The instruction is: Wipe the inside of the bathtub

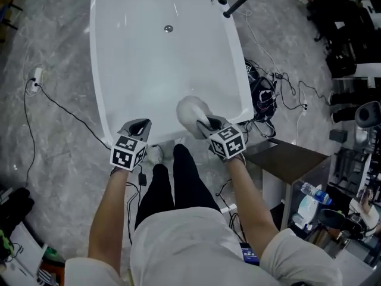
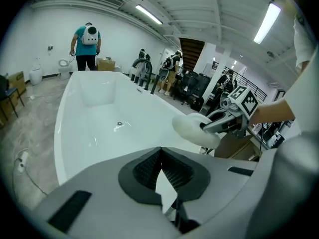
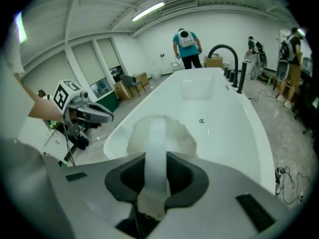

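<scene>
Though empty, left tool (image 1: 138, 124) clenched; right tool (image 1: 203, 124) gripping one sponge (image 1: 189, 109) (above one bathtub (image 1: 99, 88)).

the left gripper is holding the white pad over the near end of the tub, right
Wrong side. The right gripper holds the white pad over the near end of the bathtub, with the pad's strap clamped between the jaws, as the right gripper view shows. The left gripper is shut on nothing.
</scene>
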Demonstrator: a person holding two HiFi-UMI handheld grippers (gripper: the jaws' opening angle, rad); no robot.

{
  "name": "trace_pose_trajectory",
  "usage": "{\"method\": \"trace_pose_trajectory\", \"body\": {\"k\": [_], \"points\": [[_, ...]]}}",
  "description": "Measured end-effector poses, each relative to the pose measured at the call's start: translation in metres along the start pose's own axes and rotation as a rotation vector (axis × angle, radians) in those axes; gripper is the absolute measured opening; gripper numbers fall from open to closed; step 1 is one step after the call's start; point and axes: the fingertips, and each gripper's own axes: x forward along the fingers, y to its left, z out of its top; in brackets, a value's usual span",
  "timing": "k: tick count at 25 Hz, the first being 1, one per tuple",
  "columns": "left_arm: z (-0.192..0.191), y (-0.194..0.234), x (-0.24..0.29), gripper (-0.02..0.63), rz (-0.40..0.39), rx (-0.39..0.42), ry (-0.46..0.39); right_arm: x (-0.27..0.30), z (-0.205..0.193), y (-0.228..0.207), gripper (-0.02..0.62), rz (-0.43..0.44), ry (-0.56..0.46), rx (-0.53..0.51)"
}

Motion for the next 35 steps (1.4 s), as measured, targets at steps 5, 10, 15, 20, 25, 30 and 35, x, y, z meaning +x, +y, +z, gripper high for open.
{"method": "trace_pose_trajectory", "body": {"k": [5,10,15,20,25,30,35], "points": [[0.012,-0.021,-0.052,0.009,-0.009,0.011,-0.041,-0.059,0.028,0.046,0.094,-0.021,-0.142,0.062],[0.019,-0.051,-0.09,0.011,-0.008,0.015,-0.11,-0.119,0.043,0.085,0.094,-0.007,-0.299,0.106],[0.028,-0.087,-0.112,0.011,-0.02,0.036,-0.152,-0.171,0.045,0.107,0.094,-0.01,-0.398,0.11],[0.045,-0.111,-0.142,0.011,0.024,0.082,-0.204,-0.206,0.038,0.115,0.094,0.019,-0.442,0.077],[0.046,-0.133,-0.166,0.011,0.095,0.008,-0.268,-0.237,0.027,0.105,0.094,0.053,-0.472,0.069],[0.056,-0.169,-0.173,0.011,0.129,-0.023,-0.32,-0.268,0.025,0.095,0.094,0.072,-0.513,0.029],[0.061,-0.196,-0.175,0.011,0.193,-0.089,-0.38,-0.29,0.018,0.095,0.094,0.133,-0.553,0.02]]}}
